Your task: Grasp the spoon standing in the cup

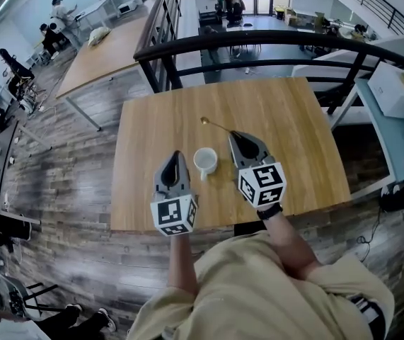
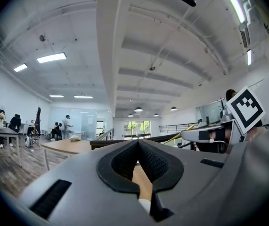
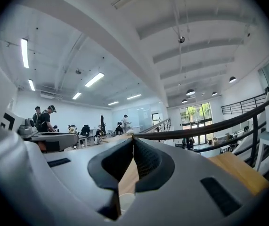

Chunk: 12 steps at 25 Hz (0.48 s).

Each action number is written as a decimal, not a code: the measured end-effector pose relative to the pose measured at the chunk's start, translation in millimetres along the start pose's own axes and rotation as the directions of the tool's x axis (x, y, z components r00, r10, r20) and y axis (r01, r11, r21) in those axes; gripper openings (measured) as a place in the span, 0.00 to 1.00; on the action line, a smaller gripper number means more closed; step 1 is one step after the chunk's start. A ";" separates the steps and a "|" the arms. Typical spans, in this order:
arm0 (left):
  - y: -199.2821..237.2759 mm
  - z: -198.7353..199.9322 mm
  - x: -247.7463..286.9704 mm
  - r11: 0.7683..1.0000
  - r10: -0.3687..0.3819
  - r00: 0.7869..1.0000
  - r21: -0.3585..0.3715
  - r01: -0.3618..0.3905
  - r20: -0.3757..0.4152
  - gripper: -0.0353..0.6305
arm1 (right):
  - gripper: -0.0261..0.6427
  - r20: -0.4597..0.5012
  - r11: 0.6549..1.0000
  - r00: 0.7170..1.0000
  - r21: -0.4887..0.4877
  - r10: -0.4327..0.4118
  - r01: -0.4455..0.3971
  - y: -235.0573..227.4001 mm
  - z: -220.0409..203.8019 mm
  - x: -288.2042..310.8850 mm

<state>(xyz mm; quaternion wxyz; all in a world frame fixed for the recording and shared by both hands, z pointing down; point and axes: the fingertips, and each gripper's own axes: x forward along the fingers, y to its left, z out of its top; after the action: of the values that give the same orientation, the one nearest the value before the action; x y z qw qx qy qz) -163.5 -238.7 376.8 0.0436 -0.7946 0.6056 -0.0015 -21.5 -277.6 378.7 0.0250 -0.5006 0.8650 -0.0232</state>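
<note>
A white cup (image 1: 205, 161) stands on the wooden table (image 1: 293, 133), between my two grippers. The thin golden spoon (image 1: 214, 125) is out of the cup and hangs level in the air, its bowl pointing to the far left. My right gripper (image 1: 232, 134) is shut on the end of its handle, to the right of the cup. In the left gripper view the spoon (image 2: 179, 137) sticks out of the right gripper's tips as a yellow line. My left gripper (image 1: 177, 154) hovers left of the cup, its jaws together with nothing between them.
A black railing (image 1: 258, 40) curves just behind the table's far edge. Another long table (image 1: 110, 52) stands at the far left, with people seated beyond it. A white box (image 1: 397, 89) lies on a shelf to the right. The table's near edge is at my body.
</note>
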 end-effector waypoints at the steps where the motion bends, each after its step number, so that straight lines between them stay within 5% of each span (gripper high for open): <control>1: -1.0 3.1 -0.6 1.000 -0.001 1.000 -0.001 0.001 0.003 0.06 | 0.06 0.011 1.000 1.000 -0.014 -0.002 0.003 0.1 5.0 -2.5; 12: -10.8 23.4 0.6 1.000 0.008 1.000 0.025 -0.008 0.008 0.06 | 0.06 0.063 0.998 0.998 -0.066 -0.001 0.005 -4.6 35.9 -15.2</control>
<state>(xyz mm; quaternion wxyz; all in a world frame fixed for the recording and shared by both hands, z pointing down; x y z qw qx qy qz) -151.6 -234.9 354.2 0.0559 -0.7917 0.6084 -0.0057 -7.5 -267.2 343.4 0.0355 -0.5028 0.8634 0.0210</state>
